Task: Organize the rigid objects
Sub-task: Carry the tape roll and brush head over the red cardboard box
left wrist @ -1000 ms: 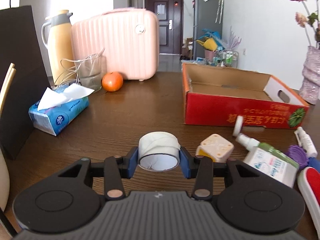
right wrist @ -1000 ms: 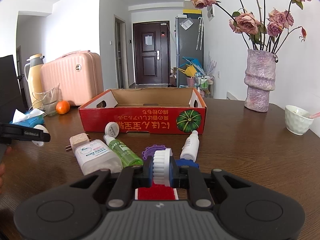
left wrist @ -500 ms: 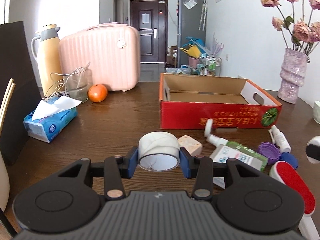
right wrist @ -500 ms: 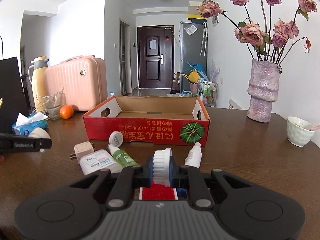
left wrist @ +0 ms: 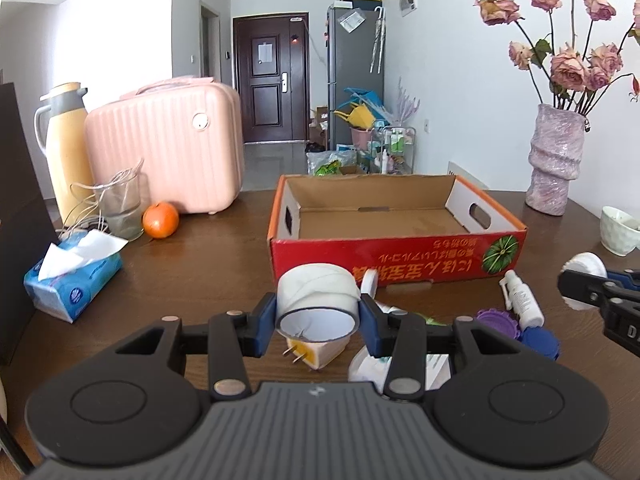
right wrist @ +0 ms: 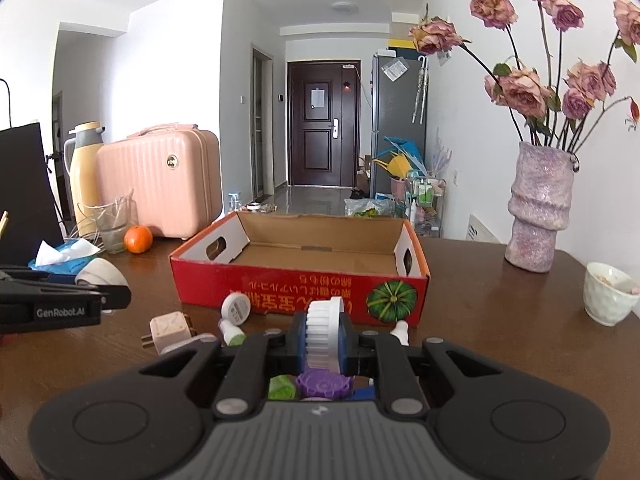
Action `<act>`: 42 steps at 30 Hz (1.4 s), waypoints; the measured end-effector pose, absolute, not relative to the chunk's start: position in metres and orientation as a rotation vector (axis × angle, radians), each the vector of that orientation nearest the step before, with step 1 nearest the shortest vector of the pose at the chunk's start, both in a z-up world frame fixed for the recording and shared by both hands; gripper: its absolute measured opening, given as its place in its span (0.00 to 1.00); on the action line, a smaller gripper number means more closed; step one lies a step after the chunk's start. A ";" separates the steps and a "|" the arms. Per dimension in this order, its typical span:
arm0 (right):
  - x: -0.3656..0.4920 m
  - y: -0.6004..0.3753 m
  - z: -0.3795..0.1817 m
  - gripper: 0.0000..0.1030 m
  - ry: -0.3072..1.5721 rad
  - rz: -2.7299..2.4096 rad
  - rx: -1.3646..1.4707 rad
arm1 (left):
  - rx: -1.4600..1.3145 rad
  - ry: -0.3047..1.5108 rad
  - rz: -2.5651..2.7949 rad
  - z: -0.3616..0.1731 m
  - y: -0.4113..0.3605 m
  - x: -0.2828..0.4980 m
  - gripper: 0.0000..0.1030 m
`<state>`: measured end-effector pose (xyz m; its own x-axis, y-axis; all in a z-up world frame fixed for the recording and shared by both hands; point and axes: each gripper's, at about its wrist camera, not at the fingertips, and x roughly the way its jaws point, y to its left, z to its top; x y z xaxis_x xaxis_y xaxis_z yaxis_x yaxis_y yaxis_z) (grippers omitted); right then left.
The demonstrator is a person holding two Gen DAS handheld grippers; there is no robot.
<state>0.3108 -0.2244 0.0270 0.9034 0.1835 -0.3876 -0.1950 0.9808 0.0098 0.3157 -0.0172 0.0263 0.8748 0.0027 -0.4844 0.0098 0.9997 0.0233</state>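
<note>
My left gripper [left wrist: 318,316] is shut on a white tape roll [left wrist: 316,292] and holds it above the table, in front of the open red cardboard box [left wrist: 392,256]. My right gripper [right wrist: 323,340] is shut on a white brush head [right wrist: 324,326] of a red-handled brush, raised before the same box [right wrist: 300,290]. Below lie a plug adapter [right wrist: 170,330], a green-capped bottle [right wrist: 232,312], a purple lid [right wrist: 324,385] and a small white spray bottle [left wrist: 520,298]. The left gripper also shows in the right wrist view [right wrist: 108,294].
A pink suitcase [left wrist: 168,152], a yellow thermos [left wrist: 66,140], a glass [left wrist: 120,208], an orange [left wrist: 160,220] and a tissue pack [left wrist: 72,280] stand at the left. A purple vase with dried roses [right wrist: 538,208] and a white cup [right wrist: 610,298] stand at the right.
Both grippers have risen and moved toward the box with their loads. The left view has swung right, so the box now sits in its middle.
</note>
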 end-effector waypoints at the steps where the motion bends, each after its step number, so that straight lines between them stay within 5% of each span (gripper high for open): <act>1: 0.313 -0.224 0.028 0.14 0.395 0.198 -0.030 | 0.027 0.501 -0.006 0.028 -0.019 0.317 0.43; 42: 0.455 -0.222 0.057 0.14 0.386 0.230 0.004 | -0.040 0.457 0.005 0.049 -0.055 0.434 0.43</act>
